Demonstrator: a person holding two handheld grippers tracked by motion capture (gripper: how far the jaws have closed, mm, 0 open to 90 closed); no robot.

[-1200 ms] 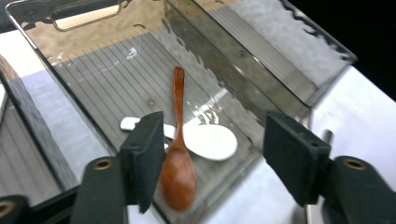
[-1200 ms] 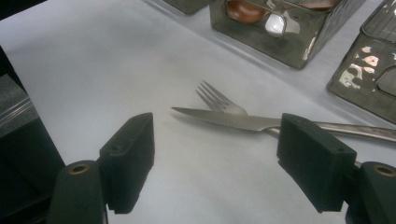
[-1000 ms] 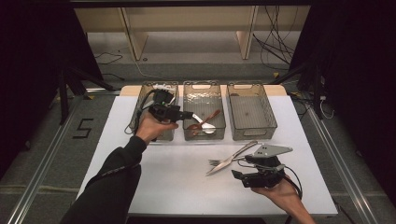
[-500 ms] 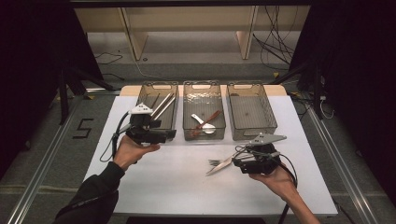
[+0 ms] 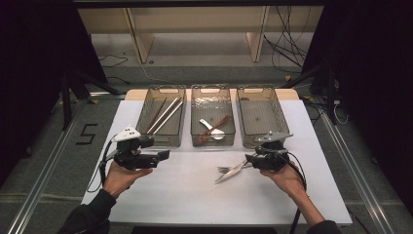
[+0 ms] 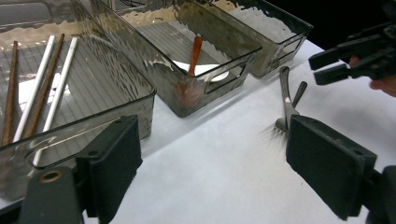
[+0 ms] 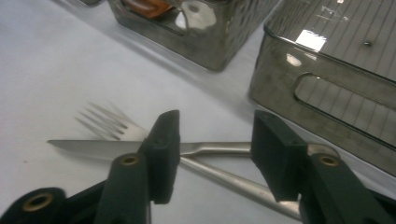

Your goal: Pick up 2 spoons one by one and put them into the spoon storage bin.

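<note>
So the right gripper [image 5: 249, 161] is down low over the white table [image 5: 185, 195], toward its right edge, with its jaws sitting on either side of the knife [image 7: 140, 148] and fork [image 7: 109, 122] that lie crossed on the table surface. The jaws have just been closing in and the cutlery is between them, but in the right gripper view there's a visible gap on both sides, so the pads aren't pressing on anything yet. The knife's blade runs flat across the view and the fork's handle passes under it at an angle. Both pieces lie just in front of the three clear bins lined up along the far edge of the table, roughly between the middle bin [image 5: 212, 113] and the right bin [image 5: 260, 114]. The left gripper [image 5: 164, 155] is held near the left edge of the table, just in front of the left bin [image 5: 162, 117], and its jaws have just been opening up; they're spread wide with nothing between them. The left bin has chopsticks [image 6: 51, 88] in it, some white and some brown, and the middle bin holds a white spoon [image 5: 212, 129] and a reddish-brown spoon [image 6: 192, 65]. The right bin's insides look bare from above.
</note>
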